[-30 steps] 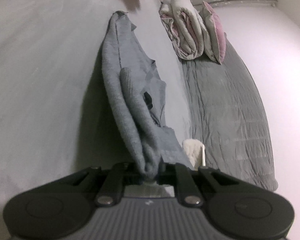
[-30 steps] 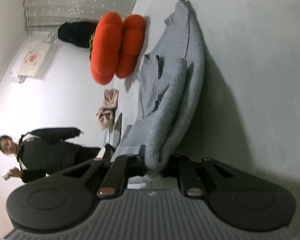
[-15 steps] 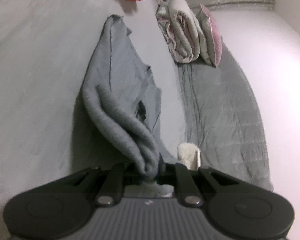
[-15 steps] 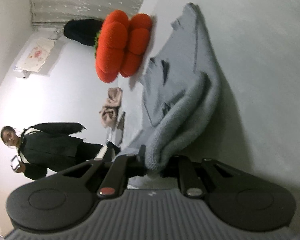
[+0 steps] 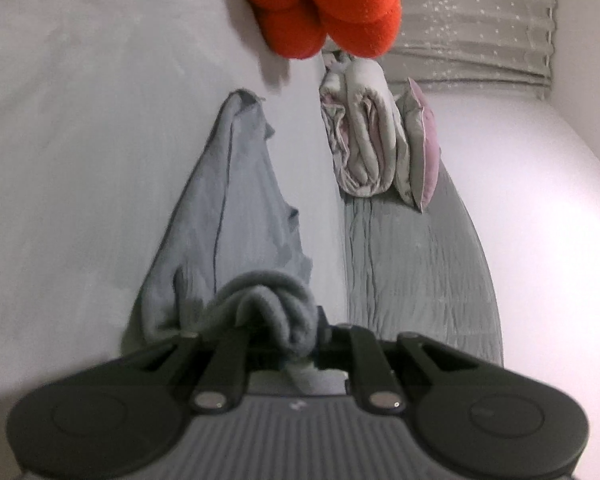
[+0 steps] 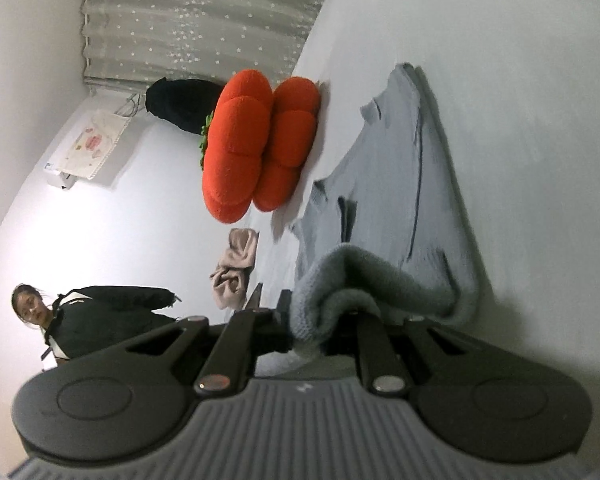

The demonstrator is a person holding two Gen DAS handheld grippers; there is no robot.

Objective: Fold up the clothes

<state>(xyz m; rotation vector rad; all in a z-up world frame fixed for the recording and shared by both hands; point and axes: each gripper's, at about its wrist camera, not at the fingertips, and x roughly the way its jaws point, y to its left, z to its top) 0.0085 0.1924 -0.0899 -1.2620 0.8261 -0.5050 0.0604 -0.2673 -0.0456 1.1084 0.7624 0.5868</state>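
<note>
A grey knitted sweater (image 5: 240,208) lies stretched out on the pale bed sheet (image 5: 80,160). My left gripper (image 5: 288,340) is shut on a bunched fold of the sweater's near edge. The same sweater (image 6: 392,200) fills the middle of the right wrist view, and my right gripper (image 6: 324,328) is shut on a thick rolled fold of it. Both fingertip pairs are hidden under the knit. The far end of the sweater rests flat on the sheet.
A large orange plush cushion (image 5: 332,4) (image 6: 256,148) sits at the head of the bed. Rolled bedding (image 5: 364,136) and a pink pillow (image 5: 420,148) lie on a grey quilt (image 5: 412,272). A person in black (image 6: 84,320) stands by the wall, near a beige cloth (image 6: 236,268).
Both grippers have moved forward over the sweater with its near edge, so the cloth that hung stretched now lies slack and doubled over. The orange cushion looms closer.
</note>
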